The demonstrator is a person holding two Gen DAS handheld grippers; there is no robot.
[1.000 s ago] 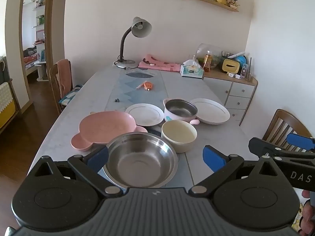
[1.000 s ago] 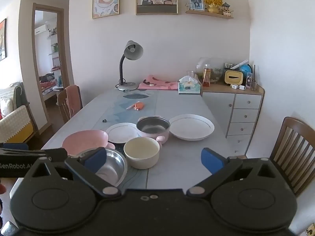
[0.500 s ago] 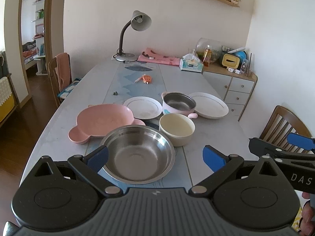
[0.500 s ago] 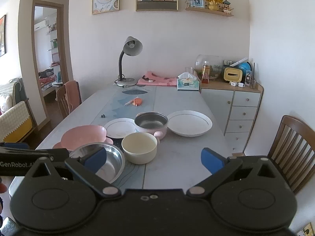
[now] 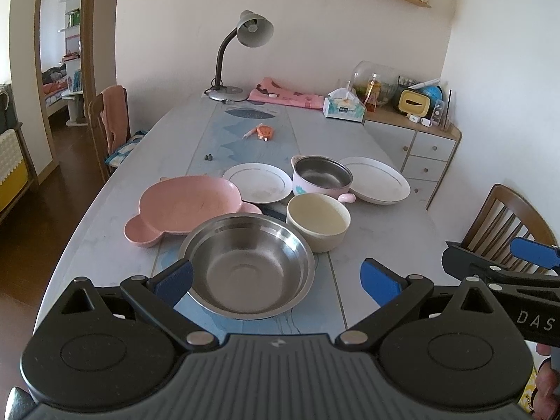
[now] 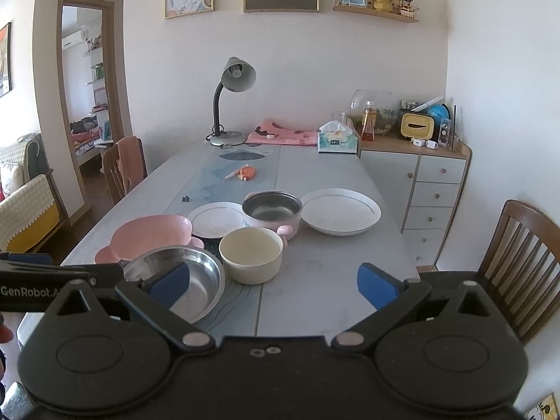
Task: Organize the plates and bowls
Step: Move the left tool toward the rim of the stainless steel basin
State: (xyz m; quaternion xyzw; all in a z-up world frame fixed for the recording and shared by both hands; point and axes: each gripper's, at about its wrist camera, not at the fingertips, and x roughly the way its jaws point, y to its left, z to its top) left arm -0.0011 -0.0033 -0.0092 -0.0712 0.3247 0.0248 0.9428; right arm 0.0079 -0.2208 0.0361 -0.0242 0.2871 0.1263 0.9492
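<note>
Left gripper is hovering above the near end of the grey marble-look table, jaws spread wide, nothing between the blue pads. Right gripper is hanging just to its right, jaws also wide and empty; its black arm with a blue pad is poking into the left wrist view at the right edge.

A shallow round stainless steel bowl is sitting nearest on the table, framed between the left gripper's fingers but not touched. A cream ceramic bowl is standing just beside its far right rim. A pink bear-shaped plate is lying to the left, touching or slightly overlapped by the steel bowl. Behind these, a small white round plate, a pink pot with steel inside and a stub handle, and a larger white plate are lining up in a row, pot in the middle. Everything is resting upright, unstacked.

A grey gooseneck desk lamp is standing at the far end.
</note>
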